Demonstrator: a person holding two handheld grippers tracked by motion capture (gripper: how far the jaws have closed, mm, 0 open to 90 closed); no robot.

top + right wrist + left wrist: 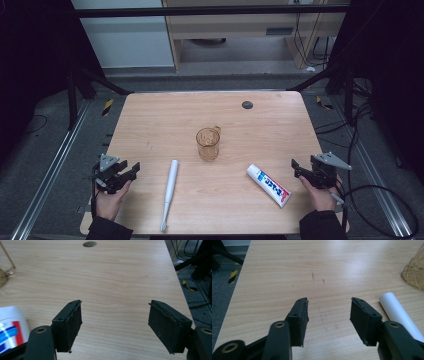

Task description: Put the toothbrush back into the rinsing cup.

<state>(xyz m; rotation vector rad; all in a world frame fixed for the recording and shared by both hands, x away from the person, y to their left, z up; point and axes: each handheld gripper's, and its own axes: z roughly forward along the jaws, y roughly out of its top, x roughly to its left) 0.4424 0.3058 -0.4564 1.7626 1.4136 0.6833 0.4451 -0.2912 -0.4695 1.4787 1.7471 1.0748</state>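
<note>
A clear amber cup (208, 143) with a handle stands upright at the middle of the wooden table (150, 115). A white toothbrush (169, 192) lies lengthwise to its front left, and a white toothpaste tube (268, 184) with red and blue print lies to its front right. My left gripper (132, 170) rests at the table's left edge, open and holding nothing, left of the toothbrush (398, 313). At the right edge my right gripper (296, 169) stands open too, just right of the tube (10, 326). The cup's edge (415, 271) shows in the left gripper view.
A dark round grommet (247, 104) sits in the tabletop at the far right. Black frame bars, cables (380, 195) and grey floor surround the table. A wooden cabinet (240, 25) stands beyond the far edge.
</note>
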